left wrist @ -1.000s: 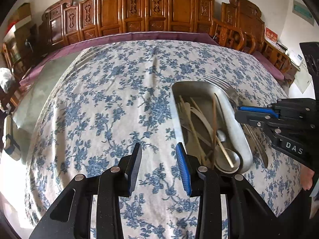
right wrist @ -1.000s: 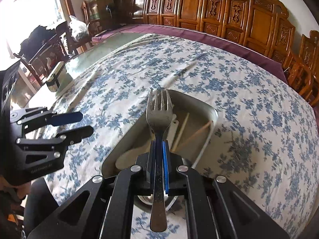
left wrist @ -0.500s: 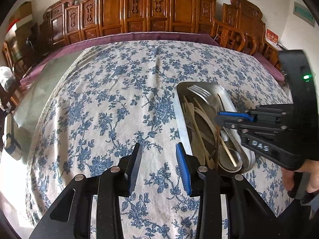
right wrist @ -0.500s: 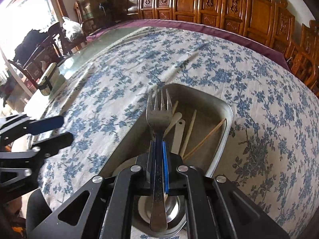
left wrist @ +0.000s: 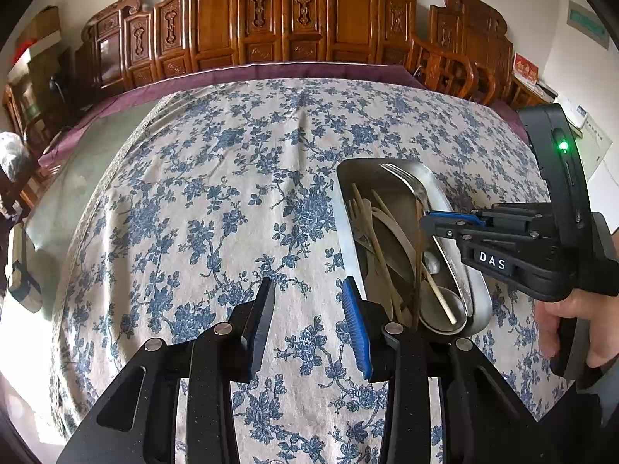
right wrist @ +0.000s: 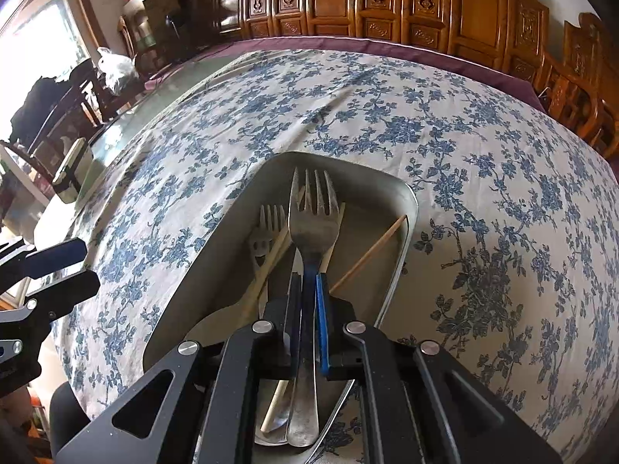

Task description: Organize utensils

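Observation:
A metal tray (right wrist: 402, 193) (left wrist: 477, 297) rests on the blue-flowered tablecloth (left wrist: 216, 208). Inside it lie a second fork (right wrist: 267, 232), wooden chopsticks (right wrist: 367, 255) (left wrist: 381, 255) and a spoon (left wrist: 431, 266). My right gripper (right wrist: 309, 282) (left wrist: 429, 219) is shut on the handle of a steel fork (right wrist: 313, 208) (left wrist: 406, 179), held low over the tray with its tines toward the far end. My left gripper (left wrist: 307, 305) hovers open over bare cloth just left of the tray, nothing between its fingers; it also shows at the left edge of the right wrist view (right wrist: 58, 266).
Carved wooden chairs (left wrist: 294, 19) line the far side of the table. A small box-like object (right wrist: 71, 172) (left wrist: 21, 266) sits at the left table edge. A hand (left wrist: 572, 321) grips the right tool's handle. Flowered cloth stretches left of and beyond the tray.
The right gripper has come down and inward with the fork, from above the tray's right rim to low inside the tray. The left gripper has stayed put.

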Demonstrator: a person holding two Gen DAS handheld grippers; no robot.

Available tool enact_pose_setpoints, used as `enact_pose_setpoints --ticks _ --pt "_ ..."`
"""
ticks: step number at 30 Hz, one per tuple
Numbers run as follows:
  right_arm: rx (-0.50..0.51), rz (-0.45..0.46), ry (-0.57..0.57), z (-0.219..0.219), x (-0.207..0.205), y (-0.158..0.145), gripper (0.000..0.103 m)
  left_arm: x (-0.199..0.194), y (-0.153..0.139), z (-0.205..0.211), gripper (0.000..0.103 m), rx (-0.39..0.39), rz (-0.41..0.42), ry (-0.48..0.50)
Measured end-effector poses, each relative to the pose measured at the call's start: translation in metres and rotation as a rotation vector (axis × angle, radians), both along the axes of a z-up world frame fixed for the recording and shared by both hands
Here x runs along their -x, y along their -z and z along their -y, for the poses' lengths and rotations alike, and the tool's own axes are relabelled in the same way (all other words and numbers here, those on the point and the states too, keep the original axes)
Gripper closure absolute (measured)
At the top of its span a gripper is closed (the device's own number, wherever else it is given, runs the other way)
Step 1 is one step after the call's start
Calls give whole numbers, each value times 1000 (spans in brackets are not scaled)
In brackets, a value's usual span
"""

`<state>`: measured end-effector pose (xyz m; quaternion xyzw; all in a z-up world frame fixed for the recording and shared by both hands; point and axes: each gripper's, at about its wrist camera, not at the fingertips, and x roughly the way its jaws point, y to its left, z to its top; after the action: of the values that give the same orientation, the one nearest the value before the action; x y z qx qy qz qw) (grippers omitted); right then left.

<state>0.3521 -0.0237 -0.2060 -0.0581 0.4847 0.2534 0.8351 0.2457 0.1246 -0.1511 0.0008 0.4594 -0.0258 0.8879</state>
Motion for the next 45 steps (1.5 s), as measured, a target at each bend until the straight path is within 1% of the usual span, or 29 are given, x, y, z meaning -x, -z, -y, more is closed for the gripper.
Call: enact_pose_setpoints --ticks 5,13,22,26,29,30,31,32,33,34,35,36,37,38,39,40,43,44,45 --pt "-39 22 -9 1 2 -7 94 0 0 0 69 -1 0 2" --pt "-54 74 -25 12 20 -23 94 2 -1 9 69 1 2 8" --pt "-84 141 -12 51 61 -51 94 10 -11 37 68 7 20 30" --pt "-100 157 18 74 81 -60 94 19 -15 51 68 19 29 34" --pt "-90 175 48 94 96 -66 94 27 -17 63 67 22 30 42" --pt "-87 179 58 99 99 -67 92 28 -18 66 64 22 31 44" --pt "-86 183 71 105 103 -68 85 31 -19 70 50 22 35 45" --pt "-86 186 85 111 106 -69 75 35 -21 74 44 24 48 47" --pt "-84 194 107 120 112 -71 70 38 -23 78 41 28 57 50" --pt "-84 201 120 126 117 -73 64 40 -25 81 40 31 58 51" --pt "-83 209 131 132 122 -75 61 43 -27 85 39 35 59 50" --pt "-81 214 139 136 127 -76 60 44 -29 88 34 36 61 48" --pt "-75 221 152 142 133 -78 53 47 -31 91 25 36 67 45" --pt "-70 226 164 147 138 -80 43 49 -33 94 20 36 74 44" --pt "-66 230 174 152 143 -81 39 53 -35 98 16 38 85 45" --pt "-59 240 189 157 150 -83 34 55 -37 102 15 41 89 47" --pt "-53 248 215 169 166 -88 32 62 -40 114 11 32 85 48" --pt "-52 250 226 173 170 -89 24 66 -41 118 11 28 89 48" --pt "-53 255 239 177 175 -91 19 68 -42 121 10 28 90 49"
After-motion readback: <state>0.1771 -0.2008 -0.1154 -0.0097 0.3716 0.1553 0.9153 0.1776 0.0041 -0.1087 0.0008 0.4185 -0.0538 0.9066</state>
